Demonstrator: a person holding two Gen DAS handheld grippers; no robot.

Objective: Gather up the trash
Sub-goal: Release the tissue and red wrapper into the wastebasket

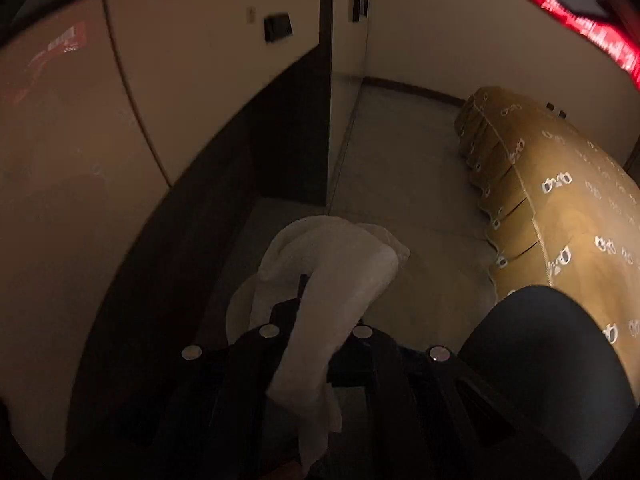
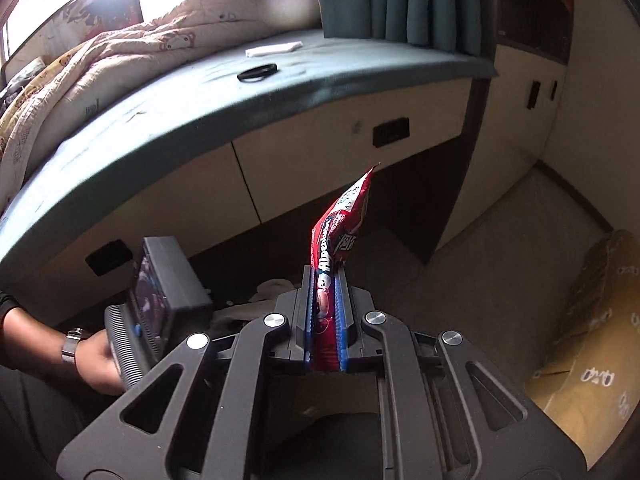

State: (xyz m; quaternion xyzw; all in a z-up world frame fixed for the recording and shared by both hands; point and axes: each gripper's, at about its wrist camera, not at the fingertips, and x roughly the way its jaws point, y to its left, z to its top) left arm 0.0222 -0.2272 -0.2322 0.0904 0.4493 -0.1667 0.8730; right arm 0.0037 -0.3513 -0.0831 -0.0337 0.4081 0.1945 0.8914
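Note:
In the dim left wrist view my left gripper (image 1: 304,292) is shut on a crumpled white tissue (image 1: 332,272), which drapes over the fingers and hangs back toward the camera. It hovers above the floor beside the bed base. In the right wrist view my right gripper (image 2: 326,280) is shut on a red snack wrapper (image 2: 344,224), which sticks up and to the right from between the blue pads. The same wrapper (image 1: 576,8) shows at the top right of the left wrist view. A white tissue pack (image 2: 274,49) and a black ring (image 2: 257,72) lie on the bed.
The bed has a green sheet (image 2: 168,128), a quilt (image 2: 100,64) and cream drawer fronts (image 2: 320,152). A brown printed cardboard box (image 1: 560,200) stands on the floor at the right. A dark rounded shape (image 1: 540,360) is near the left gripper. A hand with a wristwatch (image 2: 74,346) holds the left gripper's housing (image 2: 160,300).

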